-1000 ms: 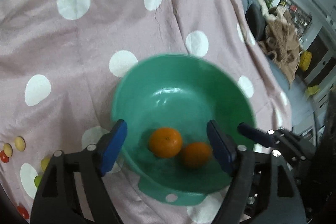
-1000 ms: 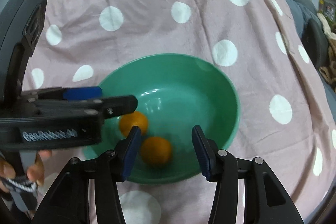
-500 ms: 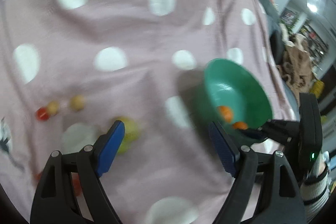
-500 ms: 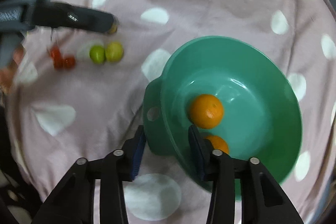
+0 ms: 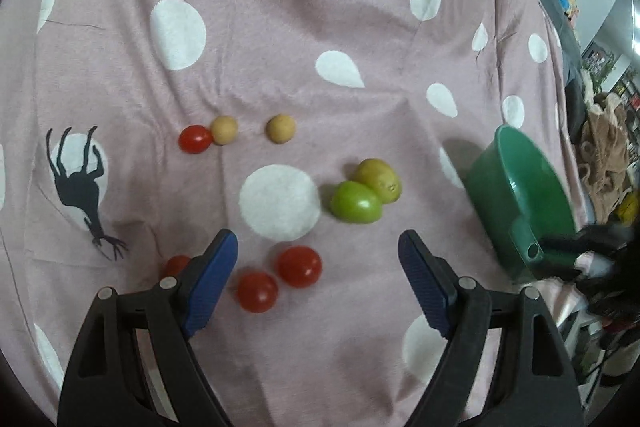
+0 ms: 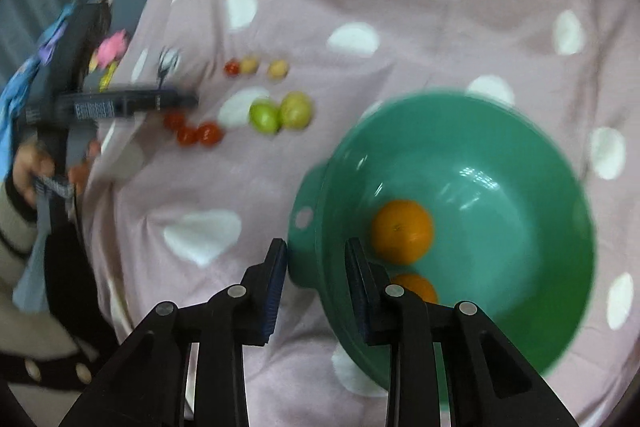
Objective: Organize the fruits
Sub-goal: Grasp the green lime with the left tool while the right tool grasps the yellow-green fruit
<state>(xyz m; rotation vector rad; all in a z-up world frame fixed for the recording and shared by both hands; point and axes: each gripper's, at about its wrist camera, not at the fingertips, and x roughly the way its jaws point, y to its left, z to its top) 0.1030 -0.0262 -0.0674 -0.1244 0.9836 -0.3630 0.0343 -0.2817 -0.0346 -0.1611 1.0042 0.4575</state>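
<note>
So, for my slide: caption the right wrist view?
Right gripper shut on green bowl rim, two oranges inside.

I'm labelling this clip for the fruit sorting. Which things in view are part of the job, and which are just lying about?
Part of the job:
green bowl
two oranges
red tomatoes
green fruit
yellowish fruit
two small tan fruits

Lying about:
spotted pink cloth
brown bundle

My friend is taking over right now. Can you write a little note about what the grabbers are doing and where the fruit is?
Right gripper: shut on the round green plastic bowl's rim.
Left gripper: open, empty, above the small red tomatoes.
Done: two oranges lie in the bowl.
Left: on the pink dotted cloth, four tomatoes, two tan round fruits, one green fruit touching one yellow-green fruit.
</note>
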